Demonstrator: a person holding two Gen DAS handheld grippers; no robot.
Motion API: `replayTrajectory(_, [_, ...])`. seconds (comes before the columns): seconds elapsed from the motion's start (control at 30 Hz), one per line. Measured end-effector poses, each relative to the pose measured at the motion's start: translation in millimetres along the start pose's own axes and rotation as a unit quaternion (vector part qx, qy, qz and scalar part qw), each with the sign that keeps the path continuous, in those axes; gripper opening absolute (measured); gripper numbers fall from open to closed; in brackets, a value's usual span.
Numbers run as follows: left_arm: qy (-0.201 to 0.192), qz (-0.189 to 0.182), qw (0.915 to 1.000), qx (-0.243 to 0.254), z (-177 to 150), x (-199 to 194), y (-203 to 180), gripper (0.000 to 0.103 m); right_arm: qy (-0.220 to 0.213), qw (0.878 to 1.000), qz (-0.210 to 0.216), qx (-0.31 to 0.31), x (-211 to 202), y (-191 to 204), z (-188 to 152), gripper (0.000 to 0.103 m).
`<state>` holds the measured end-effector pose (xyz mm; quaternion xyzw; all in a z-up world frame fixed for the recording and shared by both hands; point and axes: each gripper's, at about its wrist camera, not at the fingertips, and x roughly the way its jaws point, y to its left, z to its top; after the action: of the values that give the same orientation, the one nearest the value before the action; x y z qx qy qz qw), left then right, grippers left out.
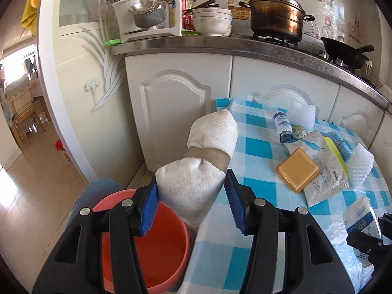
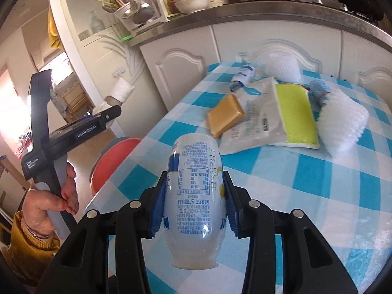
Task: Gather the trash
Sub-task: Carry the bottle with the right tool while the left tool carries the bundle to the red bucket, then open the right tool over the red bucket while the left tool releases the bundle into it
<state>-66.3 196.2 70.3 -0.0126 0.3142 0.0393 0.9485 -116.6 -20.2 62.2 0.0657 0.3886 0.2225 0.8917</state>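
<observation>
My left gripper (image 1: 191,208) is shut on a white rolled cloth bundle (image 1: 196,178) with a grey band, held above the red bucket (image 1: 156,252) beside the table. The bundle (image 2: 120,90) and left gripper (image 2: 107,115) also show in the right wrist view, over the bucket (image 2: 115,161). My right gripper (image 2: 196,205) is shut on a white yogurt bottle (image 2: 196,196) with blue print, held above the checked tablecloth (image 2: 318,196). On the table lie a small bottle (image 1: 281,127), a yellow soap-like block (image 1: 297,170), a plastic wrapper (image 1: 323,178) and white foam nets (image 1: 360,169).
White kitchen cabinets (image 1: 176,112) stand behind the table, with a steel counter (image 1: 196,44) holding a pot (image 1: 276,17), bowls (image 1: 212,20) and a utensil rack (image 1: 144,17). A yellow-green sponge (image 2: 294,112) lies on the wrapper. A doorway opens at left (image 1: 22,122).
</observation>
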Motion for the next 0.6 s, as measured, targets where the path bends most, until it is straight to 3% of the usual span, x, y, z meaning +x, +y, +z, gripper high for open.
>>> replayTrajectory(0.33, [0.033, 0.063, 0.9970, -0.031, -27.1, 14.3, 60.4, 0.053, 0.029, 0.994, 0.084, -0.070, 57.9, 76.0, 32.2, 0.044])
replayTrajectory(0.6, [0.067, 0.089, 0.9900, -0.087, -46.1, 24.3, 123.8, 0.053, 0.053, 0.985, 0.126, -0.106, 103.4, 124.9, 55.4, 0.044])
